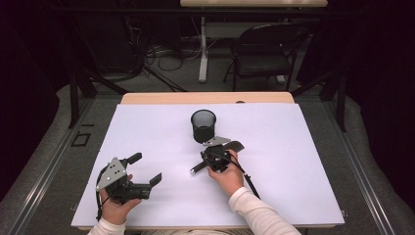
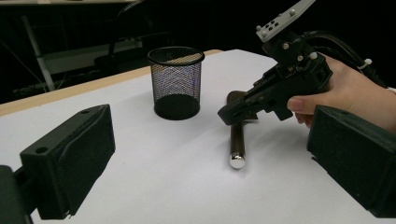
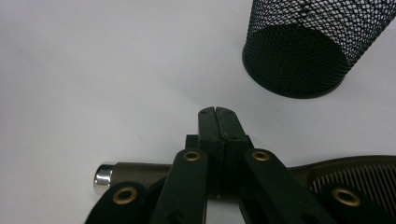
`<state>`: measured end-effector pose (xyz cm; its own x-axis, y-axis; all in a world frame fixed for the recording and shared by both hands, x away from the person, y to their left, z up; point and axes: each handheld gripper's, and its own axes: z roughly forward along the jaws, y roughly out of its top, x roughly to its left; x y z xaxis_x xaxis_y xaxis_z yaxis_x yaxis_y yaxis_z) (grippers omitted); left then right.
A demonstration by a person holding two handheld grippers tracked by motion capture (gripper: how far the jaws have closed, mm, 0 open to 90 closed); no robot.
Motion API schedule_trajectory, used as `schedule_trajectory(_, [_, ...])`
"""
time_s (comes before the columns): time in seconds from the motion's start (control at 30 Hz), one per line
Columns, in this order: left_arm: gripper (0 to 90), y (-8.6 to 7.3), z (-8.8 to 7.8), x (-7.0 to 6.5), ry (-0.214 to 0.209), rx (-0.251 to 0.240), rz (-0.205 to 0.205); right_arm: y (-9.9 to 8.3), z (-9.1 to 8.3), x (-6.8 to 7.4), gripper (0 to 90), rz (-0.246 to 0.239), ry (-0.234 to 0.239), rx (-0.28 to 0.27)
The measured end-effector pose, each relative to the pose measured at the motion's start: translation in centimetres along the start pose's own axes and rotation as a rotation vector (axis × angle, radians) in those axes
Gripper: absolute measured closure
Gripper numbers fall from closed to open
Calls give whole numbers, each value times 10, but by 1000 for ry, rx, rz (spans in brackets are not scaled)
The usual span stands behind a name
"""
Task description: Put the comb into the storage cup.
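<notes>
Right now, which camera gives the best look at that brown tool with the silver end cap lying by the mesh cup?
The left gripper view: the tool lies in the open, handle and silver cap clear. The right gripper view shows its cap, handle and ridged head, the closed jaws crossing its middle. The high view shows a small dark rod beside the hand.

Black wire-mesh cup [image 2: 176, 81], glossy metal-capped brush handle [image 2: 237, 140]
</notes>
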<state>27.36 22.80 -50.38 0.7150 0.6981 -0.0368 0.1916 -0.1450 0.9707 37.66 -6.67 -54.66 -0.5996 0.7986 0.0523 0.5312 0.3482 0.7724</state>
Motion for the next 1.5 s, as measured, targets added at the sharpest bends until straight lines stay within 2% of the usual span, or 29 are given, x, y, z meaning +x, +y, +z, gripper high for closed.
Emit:
schedule_trajectory(0.67, [19,-1,0,0,-3,-2,-4,-2,12,-5,900,22,-15,65])
schedule_trajectory(1.5, [19,-1,0,0,-3,2,-3,-6,4,-8,900,30,-18,88])
